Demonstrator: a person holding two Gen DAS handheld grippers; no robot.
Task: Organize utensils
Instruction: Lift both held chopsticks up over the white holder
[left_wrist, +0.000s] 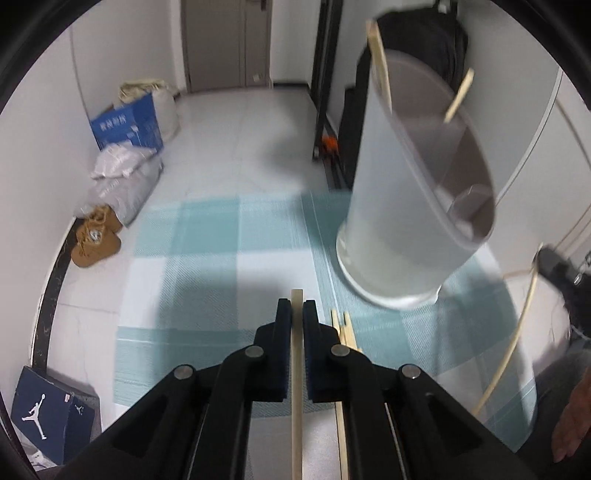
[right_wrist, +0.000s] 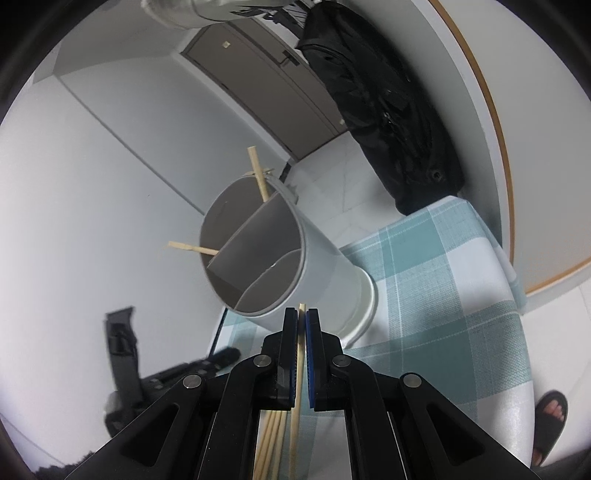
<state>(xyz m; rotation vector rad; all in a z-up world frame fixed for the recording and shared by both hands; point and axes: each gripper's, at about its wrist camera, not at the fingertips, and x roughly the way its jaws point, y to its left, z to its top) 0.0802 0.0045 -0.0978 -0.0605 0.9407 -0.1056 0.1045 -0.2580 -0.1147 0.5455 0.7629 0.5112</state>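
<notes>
Left gripper (left_wrist: 297, 308) angled steeply downward, fingers pinching a chopstick (left_wrist: 296, 387). Right gripper (right_wrist: 301, 317) tilts gently down, clamping another chopstick (right_wrist: 298, 373); the holder (right_wrist: 273, 254) lies just beyond its fingertips.

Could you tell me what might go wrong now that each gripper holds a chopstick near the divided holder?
The holder is tall and narrow, so a bump from either chopstick could tip it. The left gripper grips its chopstick near one end, so the long free part may swing. Loose chopsticks beside it could get knocked off the cloth.
</notes>
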